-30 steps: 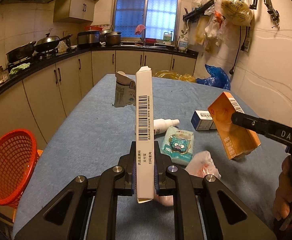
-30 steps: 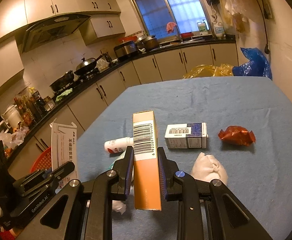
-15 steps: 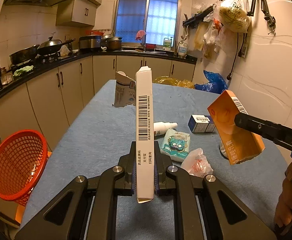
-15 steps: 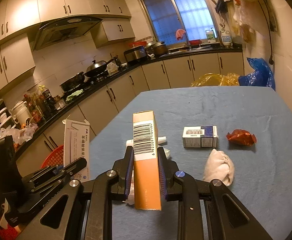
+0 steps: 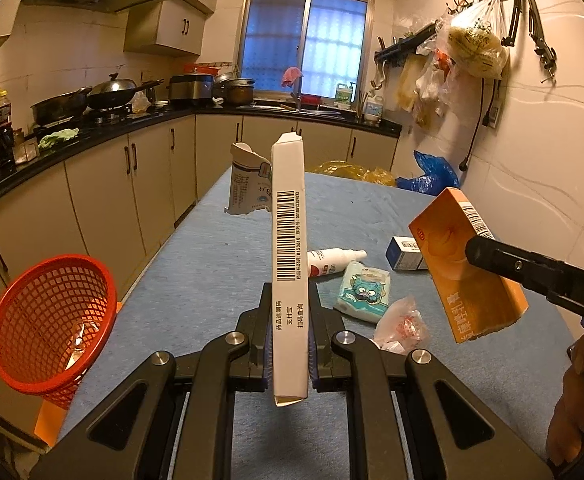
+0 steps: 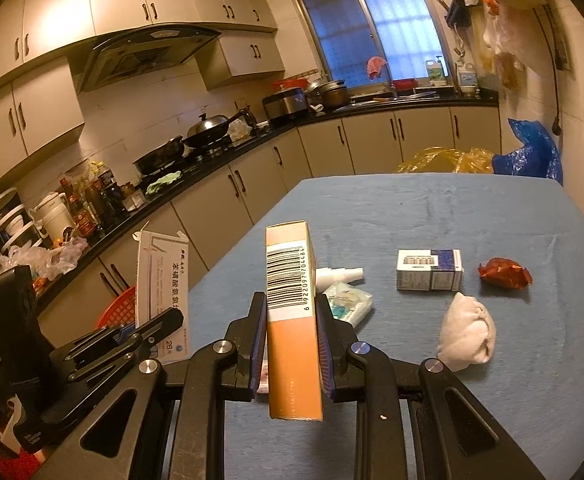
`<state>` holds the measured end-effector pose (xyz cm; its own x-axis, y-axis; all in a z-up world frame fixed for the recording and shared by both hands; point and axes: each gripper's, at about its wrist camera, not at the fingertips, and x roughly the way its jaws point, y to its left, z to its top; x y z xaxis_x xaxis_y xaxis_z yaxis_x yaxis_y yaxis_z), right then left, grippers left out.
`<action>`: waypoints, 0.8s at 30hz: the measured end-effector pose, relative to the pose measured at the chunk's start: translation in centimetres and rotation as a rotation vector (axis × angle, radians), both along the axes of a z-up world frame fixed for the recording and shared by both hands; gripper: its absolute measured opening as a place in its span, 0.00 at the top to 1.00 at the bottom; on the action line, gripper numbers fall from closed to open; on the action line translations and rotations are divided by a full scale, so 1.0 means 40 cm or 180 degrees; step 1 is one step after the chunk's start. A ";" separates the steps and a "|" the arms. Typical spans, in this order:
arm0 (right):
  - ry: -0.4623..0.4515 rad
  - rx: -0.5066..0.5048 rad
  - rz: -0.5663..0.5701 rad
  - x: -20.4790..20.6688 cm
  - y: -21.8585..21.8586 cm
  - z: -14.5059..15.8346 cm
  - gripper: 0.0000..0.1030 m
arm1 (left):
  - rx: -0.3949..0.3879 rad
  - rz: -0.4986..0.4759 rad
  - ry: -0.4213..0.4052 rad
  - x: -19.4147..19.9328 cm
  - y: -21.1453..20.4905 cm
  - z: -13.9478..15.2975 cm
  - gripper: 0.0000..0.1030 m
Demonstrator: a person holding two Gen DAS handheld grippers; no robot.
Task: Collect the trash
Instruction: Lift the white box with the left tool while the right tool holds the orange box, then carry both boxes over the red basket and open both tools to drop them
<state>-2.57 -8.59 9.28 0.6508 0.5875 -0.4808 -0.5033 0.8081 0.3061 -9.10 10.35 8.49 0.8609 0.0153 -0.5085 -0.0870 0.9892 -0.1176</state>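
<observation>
Both claws clamped, left gripper point(image 5: 290, 340) on white box point(image 5: 288, 264), right gripper point(image 6: 292, 344) on orange box point(image 6: 292, 320); neither binned in basket point(image 5: 52, 320) yet, about six bits left on table point(image 5: 204, 280).

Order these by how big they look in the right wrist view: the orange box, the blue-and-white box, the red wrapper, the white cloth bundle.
1. orange box, though it sits nearest the camera, so this may mislead.
2. white cloth bundle and blue-and-white box look about alike; no ranking.
3. red wrapper, smallest.
</observation>
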 end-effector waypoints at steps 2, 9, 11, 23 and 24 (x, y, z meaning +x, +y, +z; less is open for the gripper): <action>-0.0004 -0.0011 0.0023 -0.003 0.009 0.001 0.76 | -0.0009 0.0018 -0.0014 -0.005 0.006 0.003 0.88; 0.0018 -0.0029 0.0137 -0.003 0.057 0.008 0.76 | -0.0049 0.0117 -0.0066 -0.027 0.042 0.013 0.88; 0.0033 -0.0027 0.0182 -0.001 0.076 0.009 0.76 | -0.0071 0.0154 -0.0075 -0.032 0.057 0.016 0.88; 0.0041 -0.0092 0.0498 -0.001 0.214 0.015 0.76 | -0.0168 0.0447 -0.0133 -0.083 0.163 0.017 0.88; 0.0045 -0.0098 0.0518 -0.001 0.221 0.014 0.76 | -0.0178 0.0471 -0.0138 -0.086 0.173 0.017 0.88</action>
<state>-2.62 0.23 9.84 0.5413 0.6694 -0.5087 -0.6241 0.7254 0.2904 -12.56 17.27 9.18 0.8726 0.1162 -0.4744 -0.2249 0.9578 -0.1791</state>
